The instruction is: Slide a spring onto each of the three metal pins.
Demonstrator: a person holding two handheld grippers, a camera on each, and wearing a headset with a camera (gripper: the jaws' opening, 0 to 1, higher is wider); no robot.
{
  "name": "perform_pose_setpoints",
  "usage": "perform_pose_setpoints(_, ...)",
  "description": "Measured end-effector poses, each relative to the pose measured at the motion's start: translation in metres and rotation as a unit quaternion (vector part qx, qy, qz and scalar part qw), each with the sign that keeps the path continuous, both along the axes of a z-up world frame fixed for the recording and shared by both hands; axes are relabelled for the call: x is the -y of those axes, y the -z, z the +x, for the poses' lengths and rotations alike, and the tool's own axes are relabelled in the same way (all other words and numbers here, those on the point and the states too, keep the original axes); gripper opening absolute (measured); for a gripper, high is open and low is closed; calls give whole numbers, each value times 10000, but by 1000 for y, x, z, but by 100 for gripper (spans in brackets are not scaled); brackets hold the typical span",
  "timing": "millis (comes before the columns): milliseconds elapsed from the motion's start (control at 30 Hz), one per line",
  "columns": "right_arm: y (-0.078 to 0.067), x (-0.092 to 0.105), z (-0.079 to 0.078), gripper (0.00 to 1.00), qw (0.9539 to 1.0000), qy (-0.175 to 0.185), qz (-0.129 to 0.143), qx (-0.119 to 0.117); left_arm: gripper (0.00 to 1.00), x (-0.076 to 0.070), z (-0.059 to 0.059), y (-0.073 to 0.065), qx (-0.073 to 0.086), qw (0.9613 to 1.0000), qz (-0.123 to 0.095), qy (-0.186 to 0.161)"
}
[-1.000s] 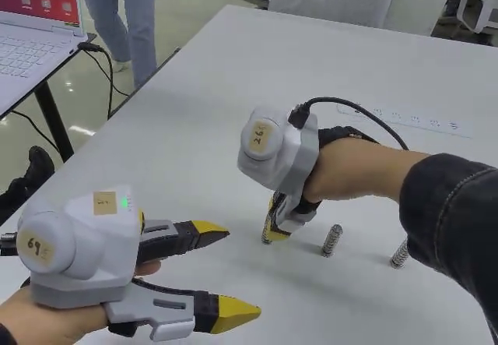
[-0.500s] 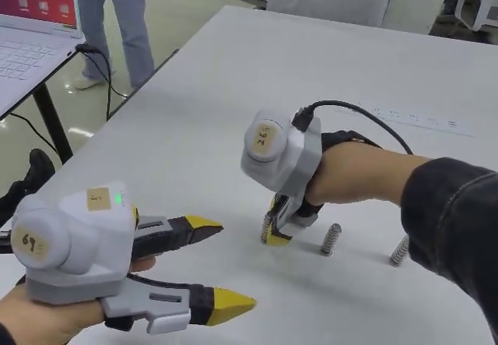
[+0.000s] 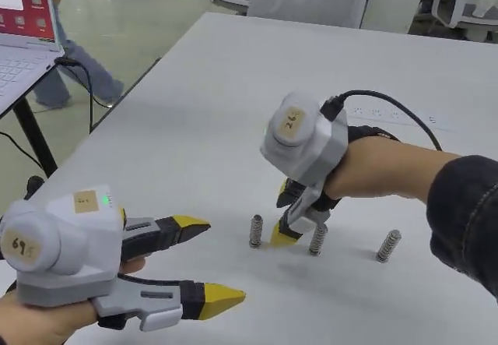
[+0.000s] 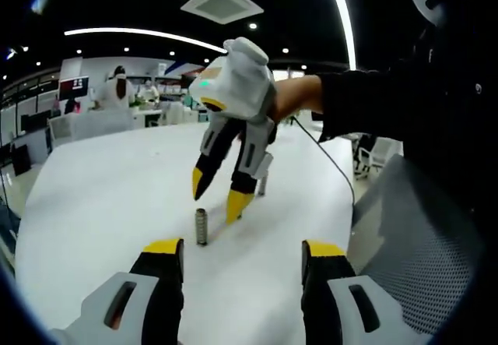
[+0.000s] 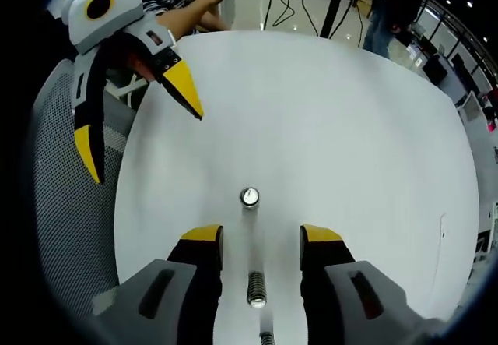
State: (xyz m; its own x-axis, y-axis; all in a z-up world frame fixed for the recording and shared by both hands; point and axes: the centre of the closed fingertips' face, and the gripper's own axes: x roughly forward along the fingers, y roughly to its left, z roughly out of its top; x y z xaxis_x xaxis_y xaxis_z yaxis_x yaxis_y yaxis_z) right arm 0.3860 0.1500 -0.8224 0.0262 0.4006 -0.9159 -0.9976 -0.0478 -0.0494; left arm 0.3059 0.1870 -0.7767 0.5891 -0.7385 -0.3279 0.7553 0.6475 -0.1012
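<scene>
My right gripper (image 3: pixel 289 219) pointed down at the white table (image 3: pixel 233 111), jaws apart and gripping nothing. It was just beside the middle spring-covered pin (image 3: pixel 317 238), between the left one (image 3: pixel 255 230) and the right one (image 3: pixel 387 245). All three stood upright. My left gripper (image 3: pixel 214 261) hovered wide open and empty.

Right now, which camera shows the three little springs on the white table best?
The head view: all three springs stand side-on in a row. The left gripper view shows one clearly, another behind the right tongs; the right gripper view sees them end-on from above.
</scene>
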Motion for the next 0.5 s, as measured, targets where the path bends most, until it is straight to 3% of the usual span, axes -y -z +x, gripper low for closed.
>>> perform_pose_setpoints(333, -15, 21, 5, 48, 9976, 471, 510, 45, 57, 1, 6, -1, 12, 10000, 40, -8)
perform_pose_setpoints(500, -29, 28, 13, 50, 9919, 814, 962, 185, 58, 2, 7, -1, 14, 10000, 53, 9)
